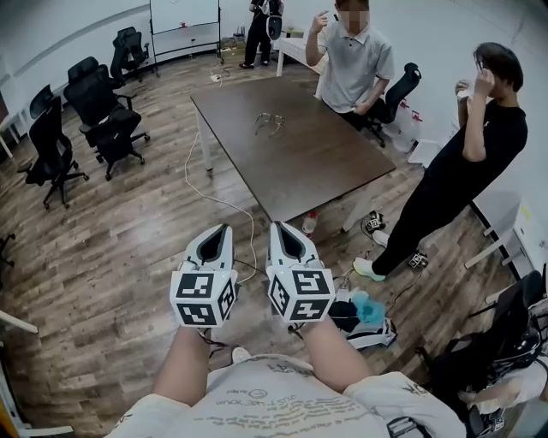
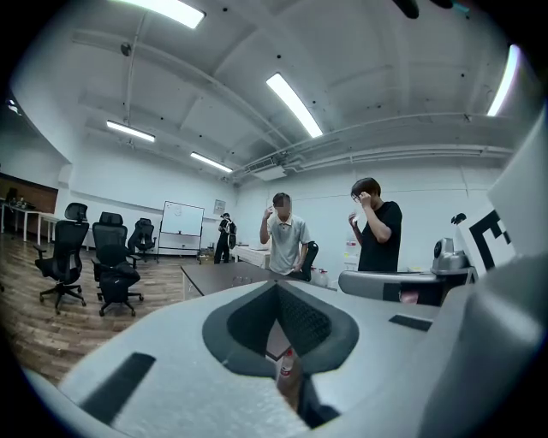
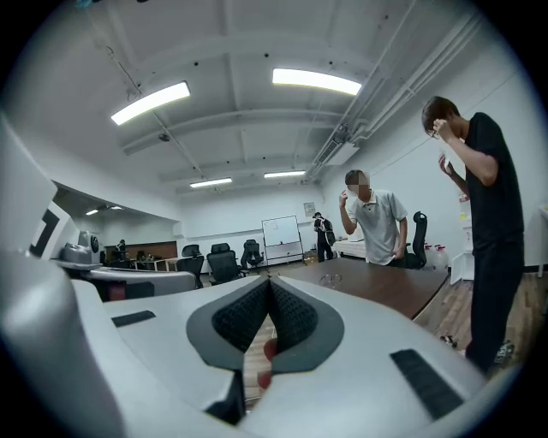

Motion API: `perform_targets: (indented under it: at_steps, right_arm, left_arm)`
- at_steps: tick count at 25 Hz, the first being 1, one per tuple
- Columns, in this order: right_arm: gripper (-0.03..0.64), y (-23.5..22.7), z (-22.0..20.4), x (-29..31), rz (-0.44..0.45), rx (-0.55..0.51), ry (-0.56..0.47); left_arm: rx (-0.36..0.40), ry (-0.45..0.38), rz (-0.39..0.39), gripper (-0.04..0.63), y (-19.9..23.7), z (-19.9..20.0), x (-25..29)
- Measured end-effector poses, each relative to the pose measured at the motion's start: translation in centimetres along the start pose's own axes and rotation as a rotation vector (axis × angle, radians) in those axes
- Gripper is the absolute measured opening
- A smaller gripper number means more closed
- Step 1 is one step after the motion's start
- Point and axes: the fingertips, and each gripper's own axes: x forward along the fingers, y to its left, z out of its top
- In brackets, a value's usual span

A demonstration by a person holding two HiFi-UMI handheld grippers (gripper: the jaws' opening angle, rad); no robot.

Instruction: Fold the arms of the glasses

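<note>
A pair of clear-framed glasses (image 1: 270, 122) lies with its arms spread on the far half of the dark brown table (image 1: 300, 171). Both grippers hang over the wooden floor, well short of the table's near corner. My left gripper (image 1: 222, 230) is shut with nothing in it, and my right gripper (image 1: 277, 227) beside it is shut and empty too. In the right gripper view the glasses (image 3: 330, 278) show small on the tabletop, beyond the closed jaws (image 3: 269, 281). The left gripper view has its jaws (image 2: 276, 287) closed, pointing at the table's edge.
Two people stand at the table's far and right sides (image 1: 354, 60) (image 1: 467, 162), and a third stands by a whiteboard (image 1: 184, 17). Black office chairs (image 1: 103, 115) line the left. A bottle (image 1: 310, 222), a cable (image 1: 214, 201) and bags (image 1: 364, 316) lie on the floor.
</note>
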Motion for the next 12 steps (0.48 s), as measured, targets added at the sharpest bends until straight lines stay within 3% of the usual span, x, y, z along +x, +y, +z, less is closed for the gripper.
perform_targets:
  at_steps: [12]
  right_arm:
    - [0.014, 3.0, -0.5, 4.6, -0.009, 0.019, -0.011]
  left_arm:
    - [-0.006, -0.004, -0.004, 0.014, 5.6, 0.2, 0.9]
